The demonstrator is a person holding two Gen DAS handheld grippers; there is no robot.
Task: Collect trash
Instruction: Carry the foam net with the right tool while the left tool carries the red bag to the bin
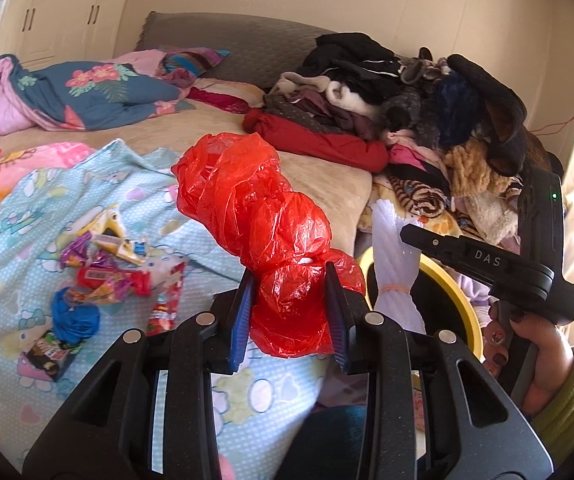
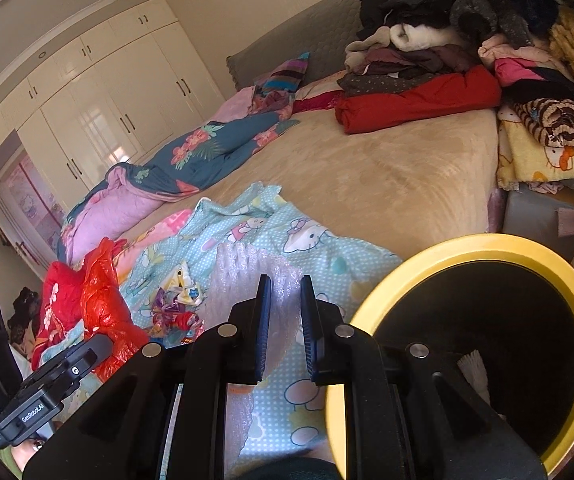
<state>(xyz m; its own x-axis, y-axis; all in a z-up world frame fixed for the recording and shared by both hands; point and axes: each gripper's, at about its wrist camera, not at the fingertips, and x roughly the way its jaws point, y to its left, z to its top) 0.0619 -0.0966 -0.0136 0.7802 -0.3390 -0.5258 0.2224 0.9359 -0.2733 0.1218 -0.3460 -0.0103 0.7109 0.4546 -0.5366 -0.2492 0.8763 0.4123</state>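
Bed (image 2: 387,184) with a tan cover: a heap of folded clothes (image 1: 399,92) sits at its far right corner, a rolled red garment (image 2: 419,104) along the heap's near edge. A blue floral quilt (image 1: 99,96) lies bunched along the far left side below the grey headboard (image 1: 247,46). A light-blue cartoon-print sheet (image 2: 287,236) covers the near edge; cream wardrobe doors (image 2: 99,116) stand behind.

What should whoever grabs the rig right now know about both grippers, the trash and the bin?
Left gripper: shut on the red plastic bag, held above the bed.
Right gripper: shut on the white foam sleeve, beside the yellow-rimmed bin.
Done: one pale scrap seems to lie in the bin.
Left: drop both held pieces in the bin, then collect the candy wrappers and the blue crumpled scrap on the Hello Kitty sheet.
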